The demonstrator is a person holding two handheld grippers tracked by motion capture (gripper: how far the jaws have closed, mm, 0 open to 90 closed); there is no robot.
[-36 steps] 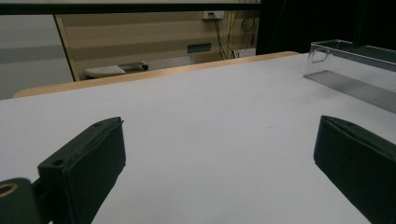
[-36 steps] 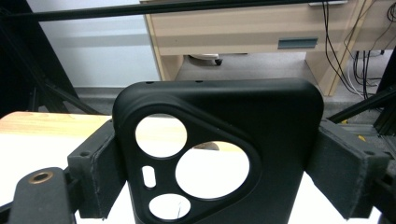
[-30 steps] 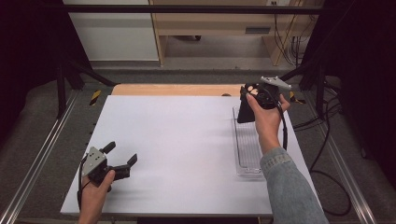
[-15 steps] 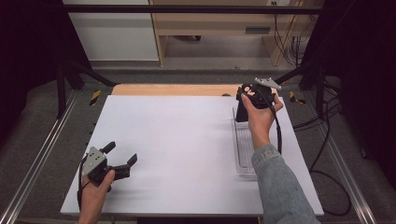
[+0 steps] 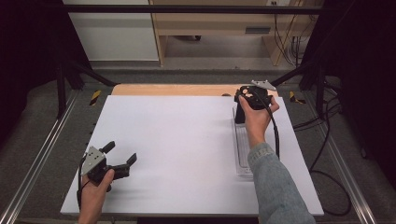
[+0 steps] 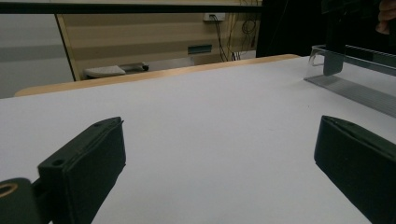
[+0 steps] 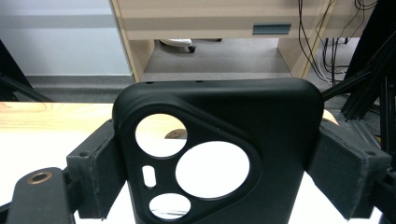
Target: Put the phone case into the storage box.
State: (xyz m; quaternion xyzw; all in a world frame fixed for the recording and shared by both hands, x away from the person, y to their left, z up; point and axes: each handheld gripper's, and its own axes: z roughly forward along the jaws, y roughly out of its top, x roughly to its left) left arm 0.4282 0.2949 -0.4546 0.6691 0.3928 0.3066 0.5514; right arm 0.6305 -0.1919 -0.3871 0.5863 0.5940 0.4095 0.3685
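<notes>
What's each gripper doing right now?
Left gripper: open, holding nothing.
Right gripper: closed on a black phone case.

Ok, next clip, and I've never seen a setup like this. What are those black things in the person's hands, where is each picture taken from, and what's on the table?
There is no robot here: a person holds a hand-operated two-jaw clamp in each hand. The wide picture comes from a fixed camera above the white table. The other two come from small cameras riding on the clamps, looking out along their black jaws.

The left gripper rests near the table's front left corner, jaws open with nothing between them. The right gripper is at the far right and clamps a black phone case by its two side edges; you see the case's back with its round camera cutouts. In the high view the case stands upright at the far end of a clear plastic tray, which lies along the table's right side.
</notes>
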